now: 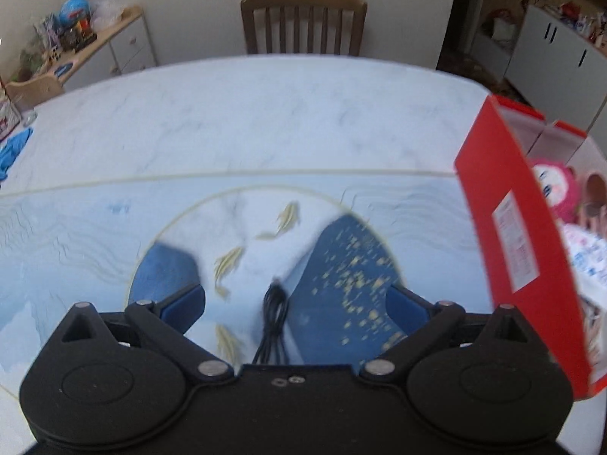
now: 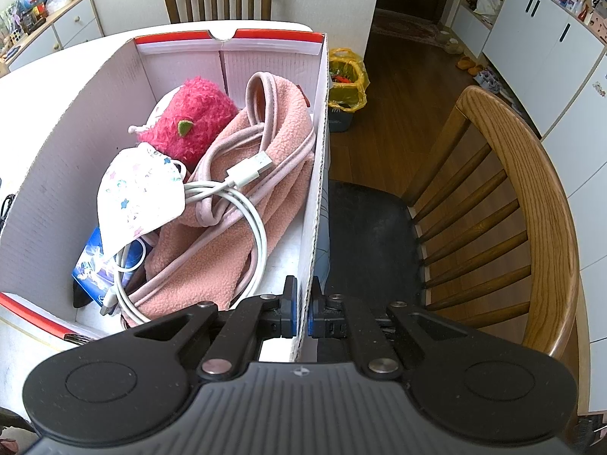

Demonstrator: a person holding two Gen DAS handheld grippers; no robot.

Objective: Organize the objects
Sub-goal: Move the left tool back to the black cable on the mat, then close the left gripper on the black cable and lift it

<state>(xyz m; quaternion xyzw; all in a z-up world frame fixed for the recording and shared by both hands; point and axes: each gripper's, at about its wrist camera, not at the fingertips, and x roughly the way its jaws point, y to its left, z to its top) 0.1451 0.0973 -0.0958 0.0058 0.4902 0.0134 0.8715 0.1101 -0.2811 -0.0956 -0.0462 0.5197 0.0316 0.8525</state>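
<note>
A coiled black cable [image 1: 274, 322] lies on the patterned table [image 1: 246, 121], between the wide-apart blue pads of my left gripper [image 1: 296, 305], which is open and holds nothing. To its right stands the red cardboard box [image 1: 508, 235]. My right gripper [image 2: 302, 316] is shut on the near right wall of the box [image 2: 316, 204]. Inside lie a pink fleece garment [image 2: 242, 227], a pink plush toy [image 2: 189, 121], a white face mask [image 2: 136, 197], a white USB cable [image 2: 242, 197] and a blue packet [image 2: 95, 269].
A wooden chair [image 1: 303, 19] stands behind the table's far edge. Blue cloth [image 1: 13, 148] lies at the table's left edge. A second wooden chair [image 2: 504, 204] with a black seat sits right of the box. A yellow-lined bin [image 2: 347, 83] is on the floor.
</note>
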